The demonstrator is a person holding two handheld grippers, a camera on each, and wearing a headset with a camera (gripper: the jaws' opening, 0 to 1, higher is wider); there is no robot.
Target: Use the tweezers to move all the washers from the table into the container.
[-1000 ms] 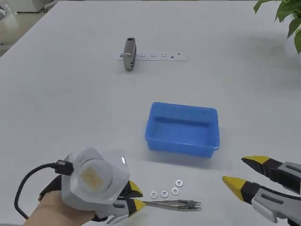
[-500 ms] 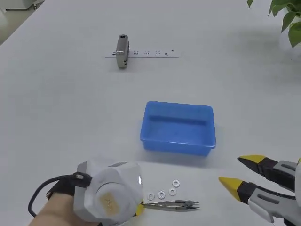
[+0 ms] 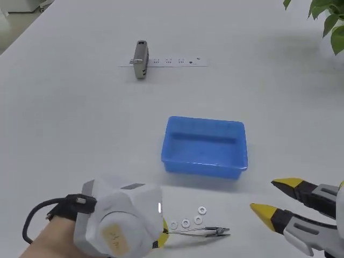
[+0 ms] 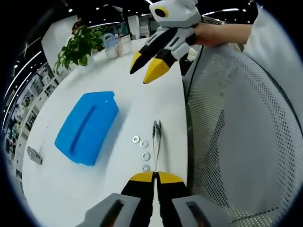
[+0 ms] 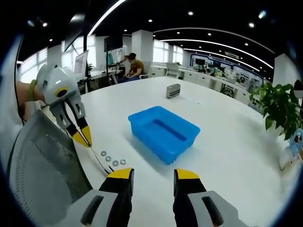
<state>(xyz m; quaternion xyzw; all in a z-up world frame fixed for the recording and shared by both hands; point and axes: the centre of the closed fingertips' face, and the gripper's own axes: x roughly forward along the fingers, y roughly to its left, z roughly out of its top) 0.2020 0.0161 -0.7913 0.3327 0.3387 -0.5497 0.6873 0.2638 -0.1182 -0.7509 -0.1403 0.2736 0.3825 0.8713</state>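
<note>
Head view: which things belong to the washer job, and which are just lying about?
Job: slim metal tweezers, four small silver washers, blue rectangular plastic container.
Lying about: grey metal block, white marked strip, green leafy plant.

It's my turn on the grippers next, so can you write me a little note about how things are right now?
Left gripper: shut on the back end of the tweezers, which lie flat on the table.
Four washers sit on the table beside the tweezers, in front of the blue container.
Right gripper: open, empty, hovering to the right of the washers.
Done: no washer in the container yet.
Left: lift the tweezers and move all four washers in.
</note>
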